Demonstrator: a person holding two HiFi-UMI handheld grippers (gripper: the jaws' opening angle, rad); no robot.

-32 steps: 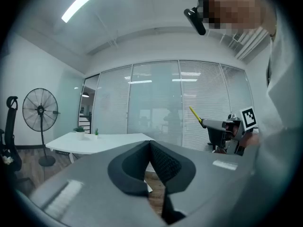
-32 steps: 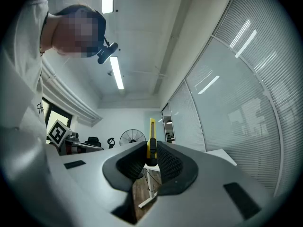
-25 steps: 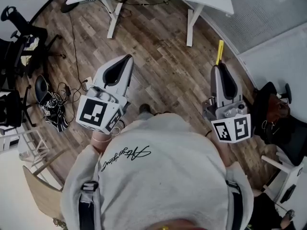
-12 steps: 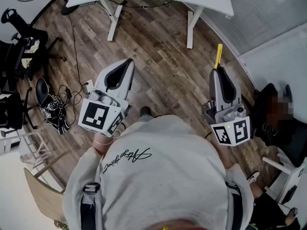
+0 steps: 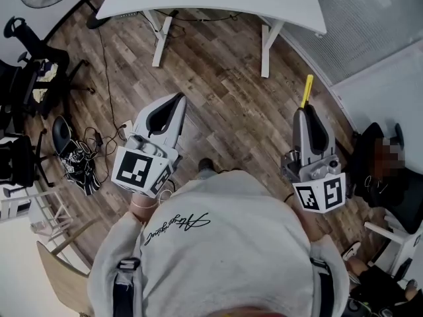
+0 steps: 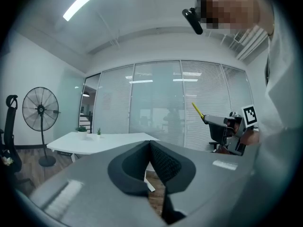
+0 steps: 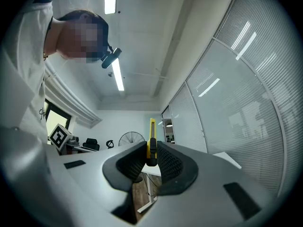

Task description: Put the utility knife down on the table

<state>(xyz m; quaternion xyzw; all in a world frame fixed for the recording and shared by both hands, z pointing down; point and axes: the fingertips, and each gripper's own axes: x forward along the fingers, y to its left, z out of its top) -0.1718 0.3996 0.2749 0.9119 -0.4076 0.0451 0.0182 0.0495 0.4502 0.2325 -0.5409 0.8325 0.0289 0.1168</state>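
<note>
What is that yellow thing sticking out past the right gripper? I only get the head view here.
Observer: A utility knife. The right gripper view shows the right gripper clamped on its body, blade end pointing away.
Operator: Is the left gripper carrying anything?
Observer: No. The left gripper view shows the left gripper closed, its pads together with nothing between them.
Operator: Anything on the white table?
Observer: Yes. The left gripper view shows two small potted plants standing on the table.
</note>
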